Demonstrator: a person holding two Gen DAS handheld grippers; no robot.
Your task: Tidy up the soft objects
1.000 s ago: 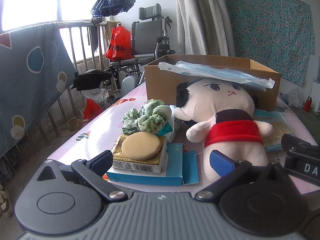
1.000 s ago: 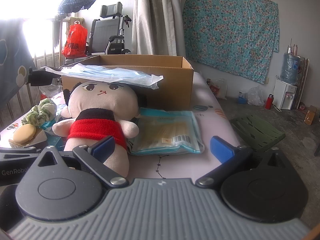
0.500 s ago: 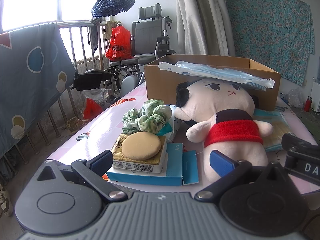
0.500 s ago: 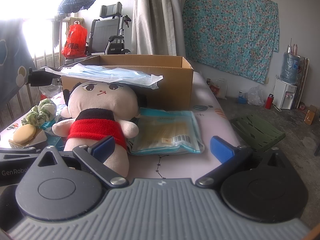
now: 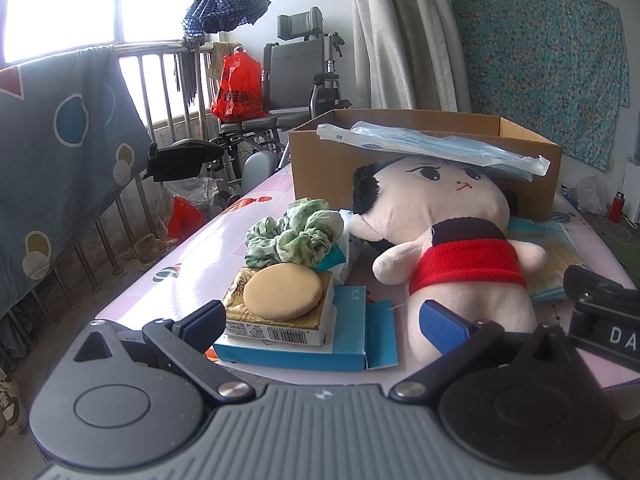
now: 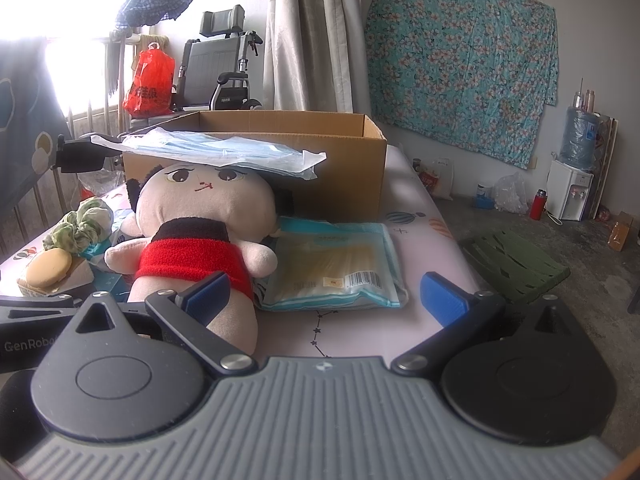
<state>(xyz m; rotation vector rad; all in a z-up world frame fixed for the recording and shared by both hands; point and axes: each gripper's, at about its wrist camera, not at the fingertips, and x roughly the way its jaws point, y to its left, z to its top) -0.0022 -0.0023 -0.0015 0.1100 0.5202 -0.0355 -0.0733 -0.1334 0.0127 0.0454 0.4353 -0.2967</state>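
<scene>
A plush doll [image 5: 448, 240] [image 6: 200, 232] in a red top lies on the pink table, its head against a cardboard box [image 5: 420, 152] [image 6: 280, 148]. A pack of blue face masks [image 5: 428, 144] [image 6: 212, 152] rests across the box rim and the doll's head. Left of the doll sit a green scrunchie [image 5: 296, 232] [image 6: 80, 226] and a tan round puff [image 5: 282, 290] [image 6: 48, 266] on a gold packet atop a blue box [image 5: 352, 336]. A flat plastic packet [image 6: 336, 268] lies right of the doll. My left gripper [image 5: 324, 322] and right gripper [image 6: 324, 294] are open and hold nothing.
The right gripper's side [image 5: 600, 312] shows at the left wrist view's right edge. Beyond the table stand a wheelchair [image 5: 296, 80], a red bag [image 5: 238, 88] and a railing with a blanket [image 5: 60, 152]. A green stool [image 6: 516, 268] and a water dispenser [image 6: 572, 172] stand on the floor at right.
</scene>
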